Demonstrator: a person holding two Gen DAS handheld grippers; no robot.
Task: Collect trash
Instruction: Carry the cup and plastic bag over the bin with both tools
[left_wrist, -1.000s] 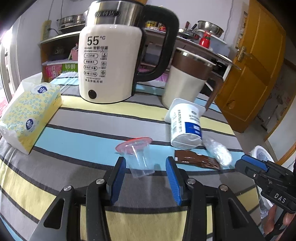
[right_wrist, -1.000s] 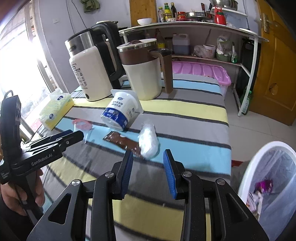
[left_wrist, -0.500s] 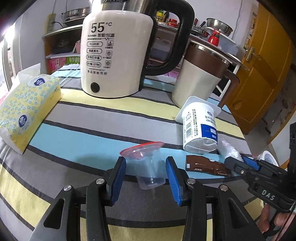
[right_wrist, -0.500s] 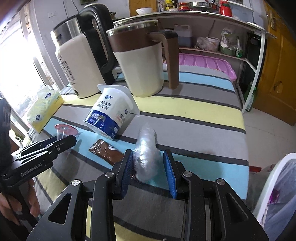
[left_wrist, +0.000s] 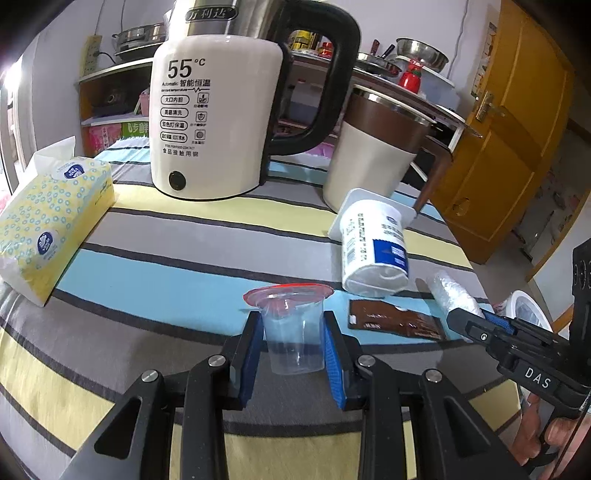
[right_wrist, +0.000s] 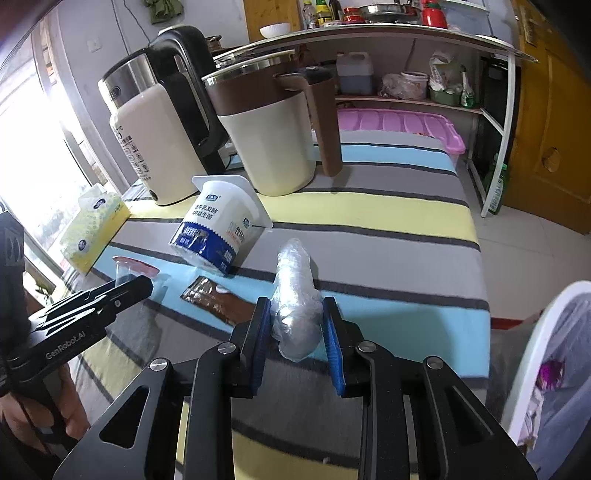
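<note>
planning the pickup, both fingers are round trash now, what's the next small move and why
Probably finish the squeeze, then lift both. The left gripper is closing on the clear cup, the right gripper on the plastic wad, and both pieces sit on the cloth. The bin stands to the right, beside the table.

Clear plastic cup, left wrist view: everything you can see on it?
The clear plastic cup is small, see-through and tapered, with a peeled red foil lid still on its rim. It looks empty and lies tipped on the striped tablecloth, base toward the camera, between the closing left tongs, blue pads at its sides.
</note>
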